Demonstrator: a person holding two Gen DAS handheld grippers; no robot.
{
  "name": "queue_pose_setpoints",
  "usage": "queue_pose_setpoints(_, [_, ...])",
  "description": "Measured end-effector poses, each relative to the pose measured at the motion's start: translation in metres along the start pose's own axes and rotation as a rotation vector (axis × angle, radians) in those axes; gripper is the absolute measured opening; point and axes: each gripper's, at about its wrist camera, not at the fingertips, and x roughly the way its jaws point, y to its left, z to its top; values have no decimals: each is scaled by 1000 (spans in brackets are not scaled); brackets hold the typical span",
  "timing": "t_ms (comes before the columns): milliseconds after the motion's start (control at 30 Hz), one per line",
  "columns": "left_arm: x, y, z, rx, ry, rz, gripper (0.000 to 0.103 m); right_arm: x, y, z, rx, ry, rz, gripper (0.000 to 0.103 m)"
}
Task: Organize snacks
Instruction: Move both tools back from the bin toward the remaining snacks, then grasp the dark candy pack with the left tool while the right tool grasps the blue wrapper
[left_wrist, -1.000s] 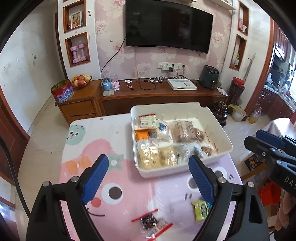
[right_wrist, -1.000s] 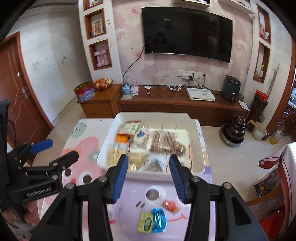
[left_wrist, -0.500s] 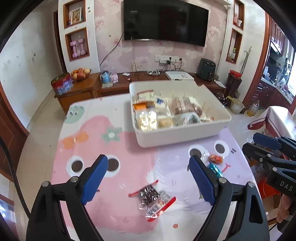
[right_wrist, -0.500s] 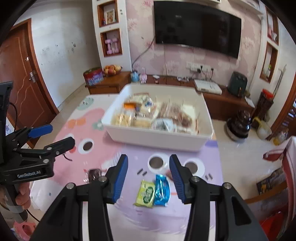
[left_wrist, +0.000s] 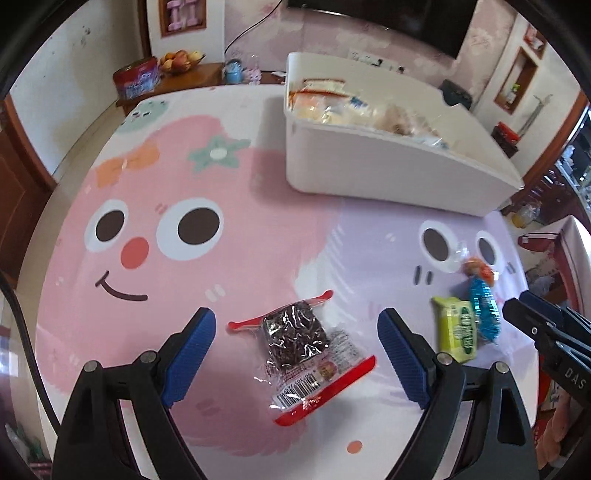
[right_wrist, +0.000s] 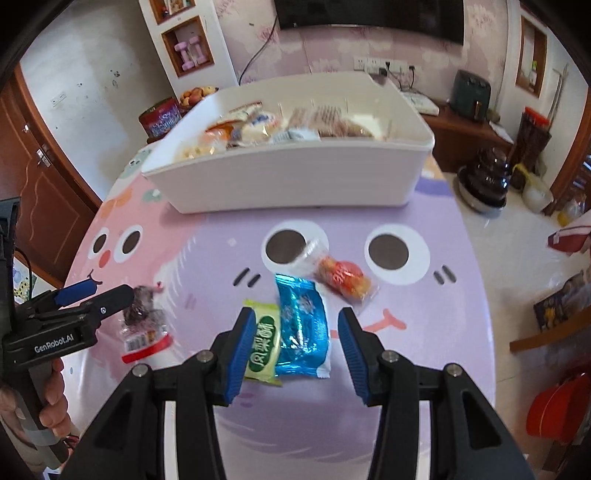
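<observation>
Both grippers dropped toward table since earlier frame. Left gripper (left_wrist: 295, 339) gaped wide, empty, straddling clear red-edged dark snack packet (left_wrist: 301, 349). Right gripper (right_wrist: 296, 334) narrower, empty, bracketing shiny blue foil packet (right_wrist: 303, 326), long axis near-to-far.

Floral pink wall (right_wrist: 325, 48), wooden sideboard (right_wrist: 469, 127)

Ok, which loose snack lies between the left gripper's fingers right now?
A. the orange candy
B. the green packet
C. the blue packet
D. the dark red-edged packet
D: in the left wrist view the dark red-edged packet lies flat on the table mat between the open fingers of the left gripper, untouched.
</observation>
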Motion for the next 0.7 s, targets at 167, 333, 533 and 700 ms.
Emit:
queue_pose_setpoints(167, [18,-4,-6,-21,17,61,89,20,-10,-5,23,35,25,47])
queue_pose_setpoints(333, [35,2,-9,-70,58,93,89,35,-12,-10,18,61,38,47])
queue_pose_setpoints(533, [36,10,-13,-116,60,91,89,38,-14,-17,40,44,68,43])
queue_pose_setpoints(700, [32,19,-19,-155,77,78,88,36,-15,-21,54,36,103,34])
